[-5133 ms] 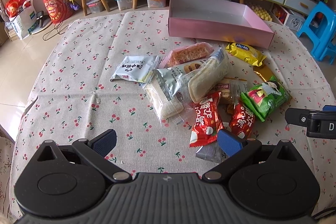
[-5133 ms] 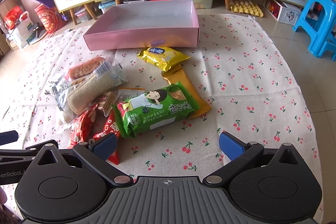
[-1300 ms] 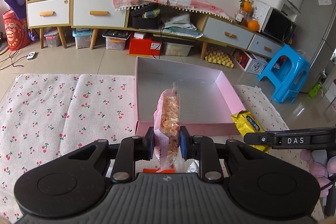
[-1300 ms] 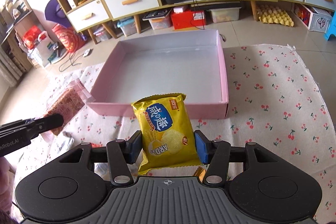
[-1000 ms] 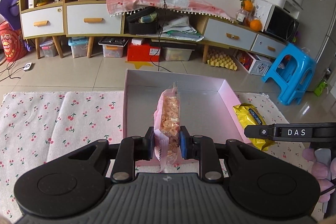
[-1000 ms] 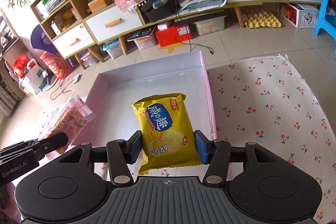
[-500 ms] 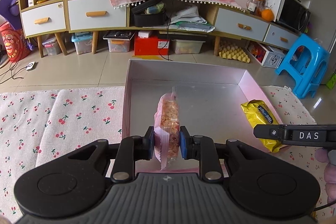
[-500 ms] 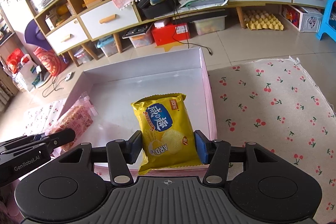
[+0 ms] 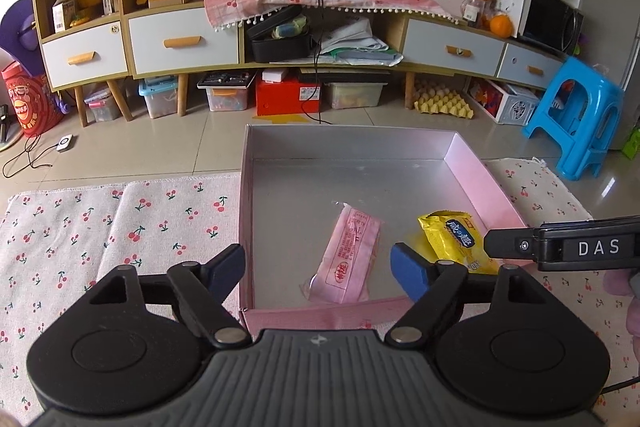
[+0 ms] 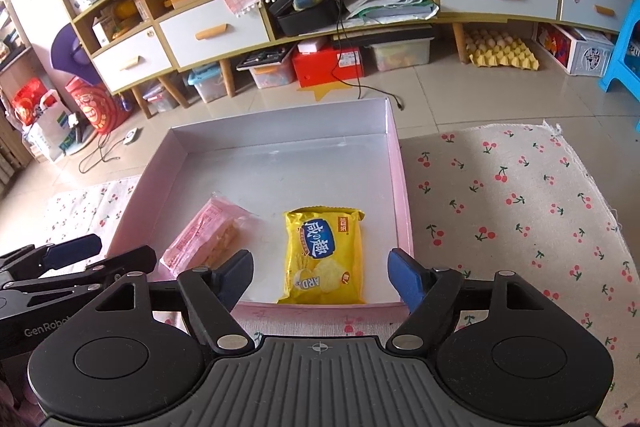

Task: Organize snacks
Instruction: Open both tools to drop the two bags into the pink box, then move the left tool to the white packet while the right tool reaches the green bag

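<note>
resting on the cherry-print cloth (image 10: 520, 195), the pink box (image 9: 486, 183) now holds two snacks. the pink pack (image 9: 348, 259) and yellow pack (image 10: 324, 255), pinched a moment ago, lie flat on its floor. the left gripper (image 9: 318, 269) and right gripper (image 10: 320, 279) have just been opening; both stand spread and empty. two items are stowed; both grippers are free for more.

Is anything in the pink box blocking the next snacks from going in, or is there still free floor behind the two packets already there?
Nothing visible blocks it. The pink packet and the yellow chip bag lie flat by the near wall of the pink box; the floor behind them is bare. Both the left gripper and the right gripper, jaws just opened, hold nothing.
</note>
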The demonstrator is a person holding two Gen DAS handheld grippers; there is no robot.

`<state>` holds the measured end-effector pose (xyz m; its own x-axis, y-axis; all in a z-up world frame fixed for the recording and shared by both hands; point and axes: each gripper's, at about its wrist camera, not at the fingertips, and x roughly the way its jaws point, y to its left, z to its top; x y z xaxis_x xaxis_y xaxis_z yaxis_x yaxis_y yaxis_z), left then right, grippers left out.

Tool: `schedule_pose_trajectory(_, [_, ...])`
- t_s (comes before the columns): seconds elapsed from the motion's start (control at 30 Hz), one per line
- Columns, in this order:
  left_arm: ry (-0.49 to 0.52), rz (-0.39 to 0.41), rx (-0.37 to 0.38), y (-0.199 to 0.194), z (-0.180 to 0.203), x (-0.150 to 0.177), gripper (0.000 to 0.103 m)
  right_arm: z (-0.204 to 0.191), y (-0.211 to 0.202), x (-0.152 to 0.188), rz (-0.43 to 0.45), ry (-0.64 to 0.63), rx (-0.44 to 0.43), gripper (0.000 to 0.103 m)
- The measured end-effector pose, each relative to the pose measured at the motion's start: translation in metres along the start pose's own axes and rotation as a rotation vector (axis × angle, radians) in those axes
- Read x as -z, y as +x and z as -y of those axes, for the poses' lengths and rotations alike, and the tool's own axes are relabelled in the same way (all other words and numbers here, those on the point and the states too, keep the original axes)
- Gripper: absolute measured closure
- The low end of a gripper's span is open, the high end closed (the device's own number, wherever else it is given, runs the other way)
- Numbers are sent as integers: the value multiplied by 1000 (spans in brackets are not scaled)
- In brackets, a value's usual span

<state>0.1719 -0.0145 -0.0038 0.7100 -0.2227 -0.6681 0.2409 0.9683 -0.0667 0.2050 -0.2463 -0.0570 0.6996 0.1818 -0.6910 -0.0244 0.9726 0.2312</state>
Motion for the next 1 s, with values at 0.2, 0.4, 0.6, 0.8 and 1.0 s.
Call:
schedule_pose_trajectory(0.2, [19,-12,-1,-22,6,3,9,-7,-34,1,27,-7,3,21])
schedule_pose_trajectory(0.4, [41,-37,-35,-39,11,11,1,-10,-59,10,31,3,1,21])
schedule_pose_trajectory(0.6, [65,-77,-67,-51,13,21,1,-11,-77,25,19,19,-17,15])
schedule_pose_trajectory(0.8, [37,-128,-79,-62,6,30,1,-15,-86,40,-83,31,41,15])
schedule_pose_trajectory(1.0, [33,-153,-91,-76,0,46,1,-19,-96,58,-123,44,15,14])
